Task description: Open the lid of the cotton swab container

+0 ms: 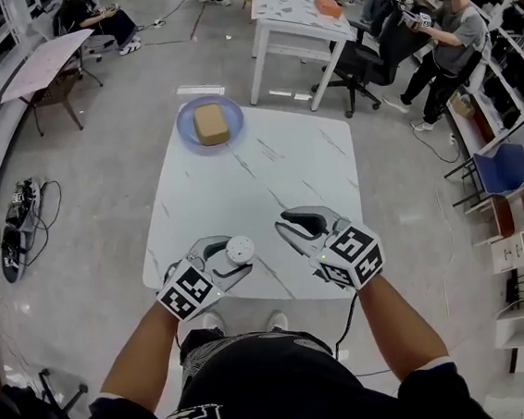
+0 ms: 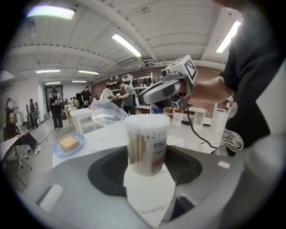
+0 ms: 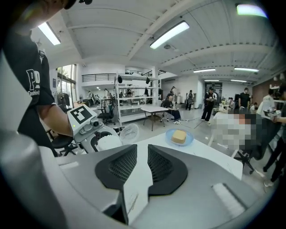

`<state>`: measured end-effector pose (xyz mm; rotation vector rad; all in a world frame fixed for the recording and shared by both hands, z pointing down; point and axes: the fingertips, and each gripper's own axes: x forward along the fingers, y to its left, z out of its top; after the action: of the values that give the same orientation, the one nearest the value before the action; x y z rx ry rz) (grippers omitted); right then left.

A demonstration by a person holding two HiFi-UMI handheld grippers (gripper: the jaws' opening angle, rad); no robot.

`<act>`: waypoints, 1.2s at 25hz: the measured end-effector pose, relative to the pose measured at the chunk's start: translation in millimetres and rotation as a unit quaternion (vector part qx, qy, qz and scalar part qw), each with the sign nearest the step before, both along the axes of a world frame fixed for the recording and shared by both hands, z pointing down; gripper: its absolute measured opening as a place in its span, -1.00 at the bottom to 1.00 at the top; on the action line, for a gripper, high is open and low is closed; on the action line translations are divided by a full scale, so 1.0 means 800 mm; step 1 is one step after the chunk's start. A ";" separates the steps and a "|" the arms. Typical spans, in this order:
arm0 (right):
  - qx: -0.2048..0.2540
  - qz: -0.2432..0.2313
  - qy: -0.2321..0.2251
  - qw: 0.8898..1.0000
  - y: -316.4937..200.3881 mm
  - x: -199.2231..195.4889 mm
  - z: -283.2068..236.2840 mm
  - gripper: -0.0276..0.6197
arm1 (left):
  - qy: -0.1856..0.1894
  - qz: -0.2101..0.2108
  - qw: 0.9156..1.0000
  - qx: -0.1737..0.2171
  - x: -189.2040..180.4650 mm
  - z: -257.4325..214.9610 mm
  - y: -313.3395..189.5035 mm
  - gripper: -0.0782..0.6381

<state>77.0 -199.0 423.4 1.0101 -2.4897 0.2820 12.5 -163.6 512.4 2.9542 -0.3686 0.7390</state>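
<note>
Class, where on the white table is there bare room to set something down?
Bare: the middle of the table, between the blue plate at the far edge and the left gripper and right gripper at the near edge; also the far right corner. Crowded: that near edge, where the left gripper holds the swab container.

White marble-look table (image 1: 269, 185); blue plate (image 1: 189, 139) at far left corner, tan block (image 1: 210, 123) on it; cotton swab container (image 1: 239, 249) over near left edge, contact with top unclear
</note>
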 end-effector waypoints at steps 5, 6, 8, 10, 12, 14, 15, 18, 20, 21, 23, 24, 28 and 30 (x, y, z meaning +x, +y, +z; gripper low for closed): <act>0.006 0.057 -0.026 0.998 0.013 0.022 0.004 -0.70 | 0.012 -0.010 1.000 0.012 -0.001 -0.012 -0.004 0.07; 0.008 0.066 -0.032 0.997 0.014 0.026 0.004 -0.70 | 0.014 -0.011 1.000 0.014 -0.002 -0.014 -0.004 0.07; 0.008 0.090 -0.052 0.995 0.017 0.037 0.002 -0.70 | 0.017 -0.014 1.000 0.017 -0.005 -0.019 -0.004 0.07; 0.006 0.116 -0.079 0.990 0.021 0.049 0.001 -0.70 | 0.020 -0.018 0.999 0.019 -0.007 -0.025 -0.005 0.07; 0.006 0.136 -0.096 0.986 0.027 0.060 0.002 -0.70 | 0.025 -0.024 0.999 0.019 -0.009 -0.031 -0.005 0.07; 0.009 0.148 -0.099 0.984 0.035 0.067 0.005 -0.70 | 0.032 -0.031 0.999 0.020 -0.014 -0.036 -0.005 0.07; 0.010 0.153 -0.100 0.983 0.039 0.069 0.007 -0.70 | 0.034 -0.033 0.999 0.021 -0.017 -0.039 -0.004 0.07; 0.014 0.165 -0.106 0.980 0.047 0.077 0.011 -0.71 | 0.037 -0.037 0.998 0.028 -0.022 -0.048 -0.004 0.07; 0.014 0.174 -0.109 0.979 0.051 0.082 0.013 -0.71 | 0.036 -0.039 0.998 0.031 -0.025 -0.052 -0.003 0.07; 0.014 0.178 -0.108 0.978 0.054 0.085 0.015 -0.71 | 0.034 -0.041 0.998 0.033 -0.026 -0.053 -0.003 0.07; 0.016 0.186 -0.102 0.977 0.059 0.092 0.020 -0.71 | 0.026 -0.050 0.998 0.037 -0.031 -0.053 -0.003 0.07; 0.018 0.191 -0.097 0.977 0.061 0.095 0.022 -0.71 | 0.021 -0.056 0.997 0.038 -0.034 -0.053 -0.004 0.07; 0.028 0.204 -0.082 0.975 0.066 0.105 0.025 -0.79 | 0.013 -0.072 0.997 0.032 -0.042 -0.054 -0.008 0.07; 0.030 0.207 -0.081 0.975 0.069 0.108 0.026 -0.83 | 0.013 -0.079 0.996 0.029 -0.044 -0.057 -0.009 0.07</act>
<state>163.1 -144.1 444.1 1.5883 -2.4183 0.4338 -22.5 -171.1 467.1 2.9401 -0.6240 0.6800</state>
